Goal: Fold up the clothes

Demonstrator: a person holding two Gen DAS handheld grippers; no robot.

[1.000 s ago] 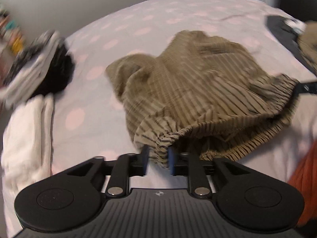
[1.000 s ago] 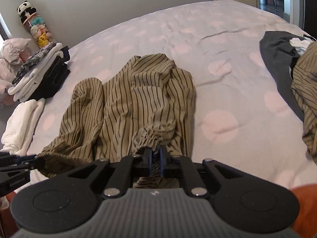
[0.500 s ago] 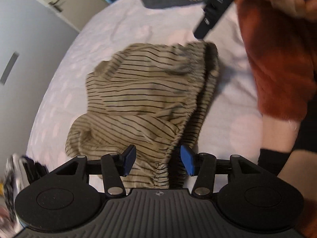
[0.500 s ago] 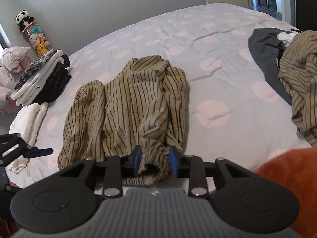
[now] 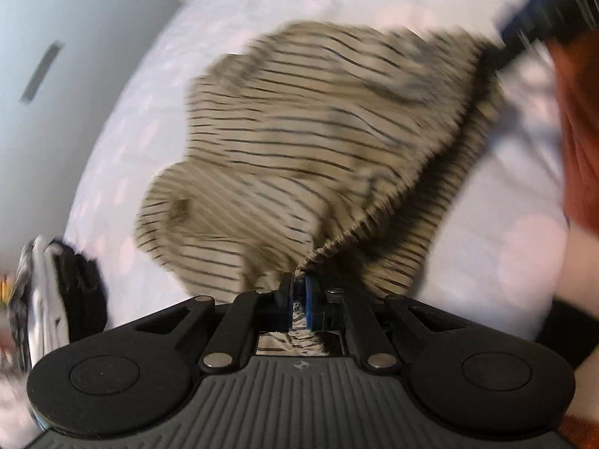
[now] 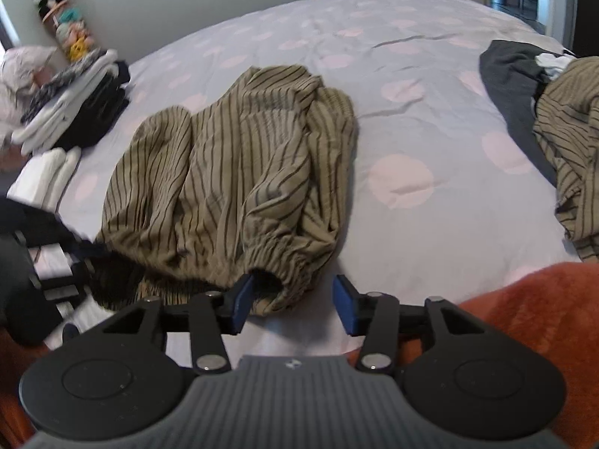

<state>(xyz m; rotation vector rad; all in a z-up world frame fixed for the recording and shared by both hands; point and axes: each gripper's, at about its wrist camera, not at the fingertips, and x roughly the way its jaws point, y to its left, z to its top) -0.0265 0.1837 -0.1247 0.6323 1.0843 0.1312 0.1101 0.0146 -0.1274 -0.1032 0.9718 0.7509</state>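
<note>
Olive striped trousers (image 6: 232, 172) lie bunched on the dotted bedsheet (image 6: 411, 112), elastic waistband toward me. My right gripper (image 6: 292, 303) is open, its blue pads either side of the waistband's right end, holding nothing. My left gripper (image 5: 298, 295) is shut on the waistband's other end, with the trousers (image 5: 299, 142) stretched away from it; this view is blurred. The left gripper also shows at the left edge of the right wrist view (image 6: 56, 254).
A stack of folded clothes (image 6: 75, 112) and white folded items (image 6: 45, 179) lie at the left. A dark garment (image 6: 513, 75) and another striped garment (image 6: 569, 131) lie at the right. An orange blanket (image 6: 524, 318) covers the near edge.
My right gripper let go of the waistband and opened wide. My left gripper opened, swung round, then shut again on the waistband's end.
</note>
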